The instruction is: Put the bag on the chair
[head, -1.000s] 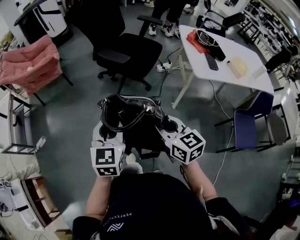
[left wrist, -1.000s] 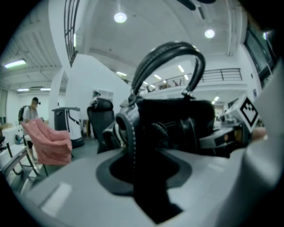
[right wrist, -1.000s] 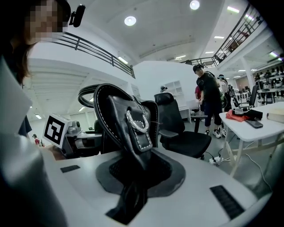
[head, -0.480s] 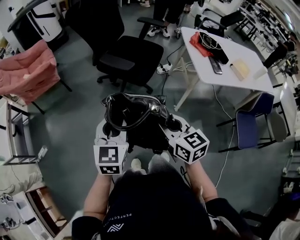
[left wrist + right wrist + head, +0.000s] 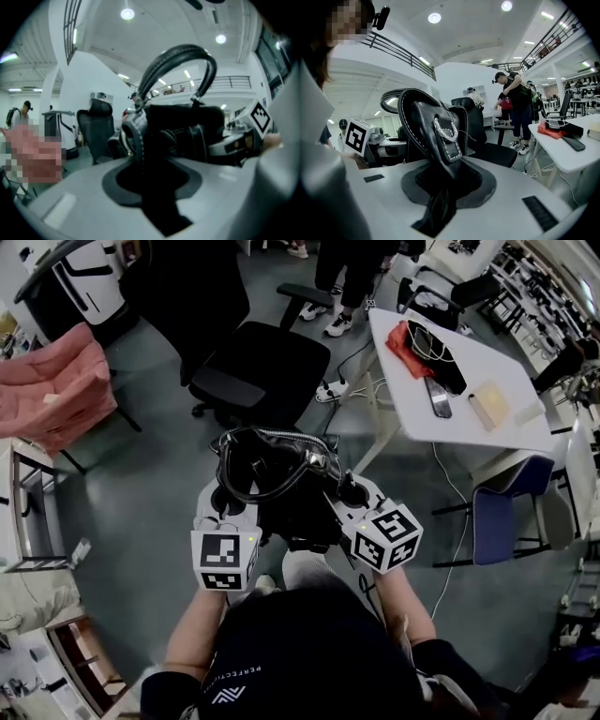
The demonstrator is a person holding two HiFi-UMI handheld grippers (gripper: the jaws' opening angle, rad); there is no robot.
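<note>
Grey floor (image 5: 141,484) underneath. Clamped at both ends on one bag (image 5: 277,474): left gripper (image 5: 225,495) on its zip end, right gripper (image 5: 342,488) on a stitched ring tab. Black leather, looped handle, held midair short of one black chair (image 5: 262,362).

The head view looks steeply down from above the person (image 5: 300,652) onto the bag (image 5: 272,479), with the chair (image 5: 258,367) on the floor (image 5: 141,484) beyond. Each gripper view sits low and very close behind its own jaws, facing the bag from either side. All three views share bag and chair.
</note>
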